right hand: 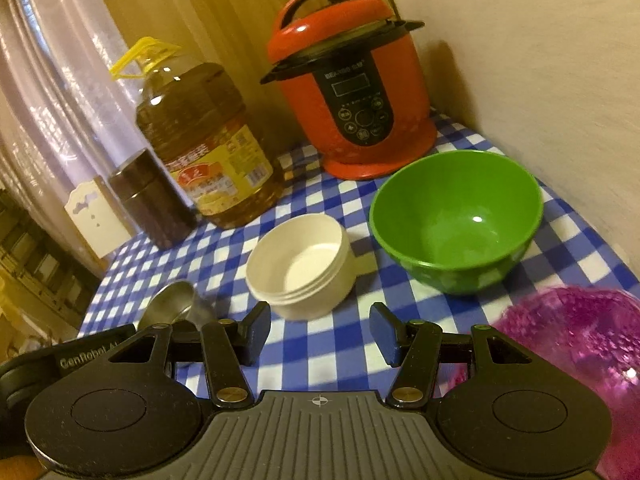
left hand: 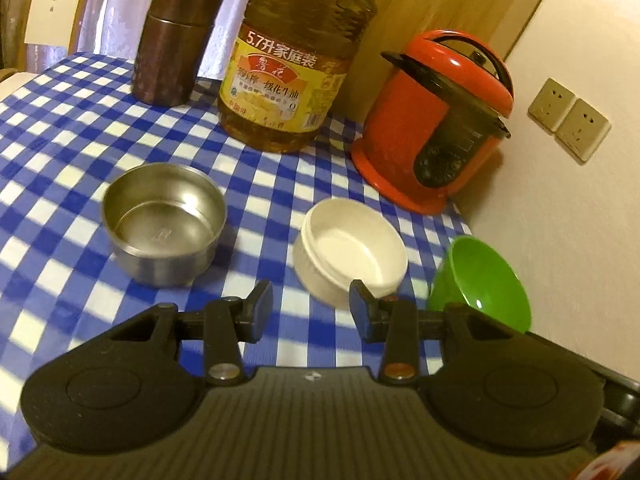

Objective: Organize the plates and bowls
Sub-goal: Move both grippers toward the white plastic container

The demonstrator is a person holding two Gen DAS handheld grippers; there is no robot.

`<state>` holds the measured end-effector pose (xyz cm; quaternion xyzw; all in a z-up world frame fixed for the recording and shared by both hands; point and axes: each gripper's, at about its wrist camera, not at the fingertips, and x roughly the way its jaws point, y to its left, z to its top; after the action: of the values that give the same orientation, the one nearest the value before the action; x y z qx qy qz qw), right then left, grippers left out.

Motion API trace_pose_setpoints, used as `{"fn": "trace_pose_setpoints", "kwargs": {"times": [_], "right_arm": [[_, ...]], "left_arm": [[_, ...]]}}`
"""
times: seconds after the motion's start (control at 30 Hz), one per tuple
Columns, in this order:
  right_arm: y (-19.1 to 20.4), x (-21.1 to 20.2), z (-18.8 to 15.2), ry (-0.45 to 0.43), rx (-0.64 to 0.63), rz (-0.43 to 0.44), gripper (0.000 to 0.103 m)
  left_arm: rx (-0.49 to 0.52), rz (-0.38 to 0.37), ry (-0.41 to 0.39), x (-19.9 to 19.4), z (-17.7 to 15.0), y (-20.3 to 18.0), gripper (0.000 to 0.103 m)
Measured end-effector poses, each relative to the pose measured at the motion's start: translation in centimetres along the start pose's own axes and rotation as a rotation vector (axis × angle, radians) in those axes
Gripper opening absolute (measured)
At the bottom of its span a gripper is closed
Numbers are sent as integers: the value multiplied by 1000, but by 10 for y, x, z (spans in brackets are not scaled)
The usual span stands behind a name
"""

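Hovering empty, the left tool point(left hand: 310, 309) and right tool point(right hand: 318, 332) both stand apart over bare checked surface point(left hand: 60, 152); white bowl point(left hand: 352, 250) just ahead, steel bowl point(left hand: 164, 222) left, green bowl point(right hand: 456, 220) near the wall

Each black hand-held gripper point(left hand: 310, 312) point(right hand: 320, 334) has blue finger pads, brass-coloured pivot screws and a ribbed grey base.

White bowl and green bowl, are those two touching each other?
Apart. The right wrist view shows a strip of checked tablecloth between the white bowl and the green bowl.
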<state>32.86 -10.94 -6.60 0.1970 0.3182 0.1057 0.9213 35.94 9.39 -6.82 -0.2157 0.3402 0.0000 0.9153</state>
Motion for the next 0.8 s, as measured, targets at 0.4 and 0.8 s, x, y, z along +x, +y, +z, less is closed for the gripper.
{"fn": "trace_pose_setpoints", "kwargs": {"times": [0.4,0.8], "right_arm": [[-10,60,16,48,130,15,43],[-23,78,23,61,189,9,38]], "left_arm": [[-4,-14,5,64,15,-3,36],[4,-7,55,103,22,-1,16]]}}
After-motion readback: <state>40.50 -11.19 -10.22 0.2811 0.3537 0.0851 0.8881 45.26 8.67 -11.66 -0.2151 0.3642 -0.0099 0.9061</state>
